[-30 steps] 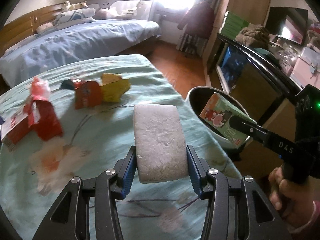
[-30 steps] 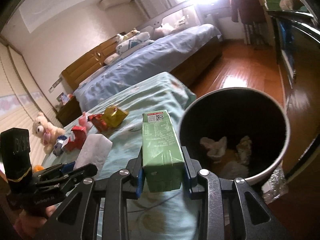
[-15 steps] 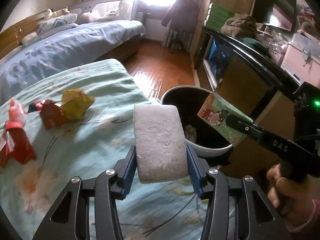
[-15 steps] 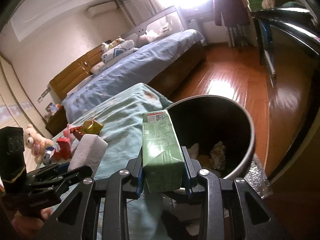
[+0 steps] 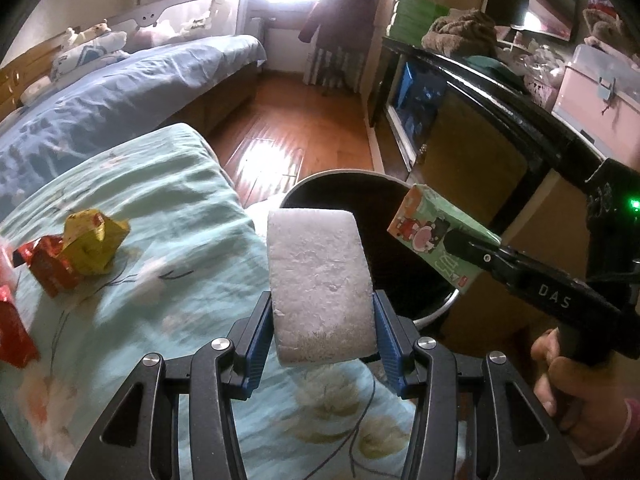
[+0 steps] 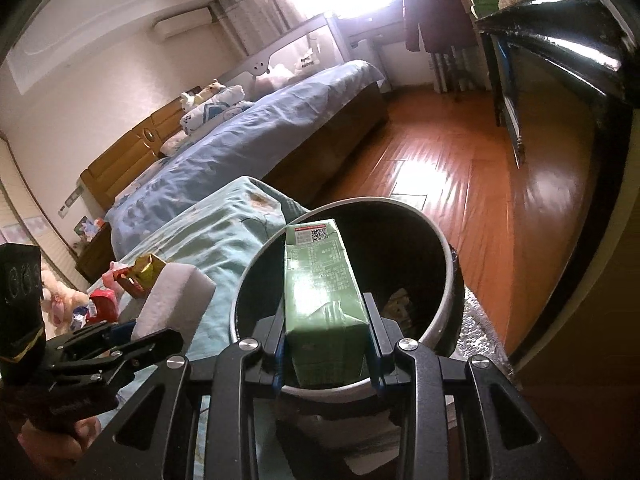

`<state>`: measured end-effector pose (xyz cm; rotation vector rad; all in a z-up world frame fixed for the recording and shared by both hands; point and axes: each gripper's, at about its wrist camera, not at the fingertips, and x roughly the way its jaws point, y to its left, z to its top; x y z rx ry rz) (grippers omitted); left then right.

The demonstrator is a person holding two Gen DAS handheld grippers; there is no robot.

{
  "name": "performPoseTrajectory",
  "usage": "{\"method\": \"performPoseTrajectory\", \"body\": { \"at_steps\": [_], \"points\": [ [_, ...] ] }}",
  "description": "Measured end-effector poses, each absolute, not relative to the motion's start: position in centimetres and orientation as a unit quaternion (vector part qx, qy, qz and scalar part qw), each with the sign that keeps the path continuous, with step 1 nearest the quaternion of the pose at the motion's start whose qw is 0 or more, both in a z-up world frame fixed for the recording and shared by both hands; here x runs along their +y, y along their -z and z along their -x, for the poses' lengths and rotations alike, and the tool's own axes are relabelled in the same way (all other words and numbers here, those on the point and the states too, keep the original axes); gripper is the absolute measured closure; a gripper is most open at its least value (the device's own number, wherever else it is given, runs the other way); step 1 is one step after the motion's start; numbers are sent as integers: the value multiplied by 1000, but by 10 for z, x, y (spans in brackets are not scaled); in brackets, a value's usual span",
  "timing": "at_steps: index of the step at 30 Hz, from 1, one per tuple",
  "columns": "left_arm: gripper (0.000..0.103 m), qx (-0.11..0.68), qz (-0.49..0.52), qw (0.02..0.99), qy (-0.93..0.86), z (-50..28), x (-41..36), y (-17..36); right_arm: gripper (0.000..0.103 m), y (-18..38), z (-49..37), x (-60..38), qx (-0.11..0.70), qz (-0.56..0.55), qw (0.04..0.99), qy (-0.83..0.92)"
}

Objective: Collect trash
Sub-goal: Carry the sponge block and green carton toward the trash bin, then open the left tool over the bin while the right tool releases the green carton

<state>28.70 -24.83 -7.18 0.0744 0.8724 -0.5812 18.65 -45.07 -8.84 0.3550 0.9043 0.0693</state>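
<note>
The left gripper (image 5: 324, 320) has its fingers clamped on a white foam block (image 5: 320, 280), held above the edge of the bed cover (image 5: 160, 208), just beside the bin (image 5: 436, 312). The right gripper (image 6: 326, 344) is clamped on a green carton (image 6: 320, 300), already over the open bin (image 6: 444, 248). Some crumpled trash (image 6: 398, 300) lies inside. Both pieces are not yet dropped, and a yellow wrapper (image 5: 94, 246) and red wrappers (image 5: 50, 268) remain on the cover, so the task seems about half done.

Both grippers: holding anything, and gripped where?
Left gripper clamps the white foam block across its near end. Right gripper clamps the green drink carton by its lower sides, over the bin.
</note>
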Motion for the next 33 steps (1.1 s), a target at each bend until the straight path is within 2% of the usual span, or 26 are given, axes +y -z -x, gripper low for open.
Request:
{"method": "performPoseTrajectory", "body": {
  "at_steps": [26,31,33],
  "points": [
    [54,434,-50,852,288,-323,-289,84,71,104,-216,-472,454,-175,874,-16],
    [45,436,-49,852,285,-323,-289,84,65,102,-219,-475,454,-180,873,-10],
    [40,436,-45,852,286,-323,-286,84,58,100,-218,-475,451,-186,873,-10]
  ]
}}
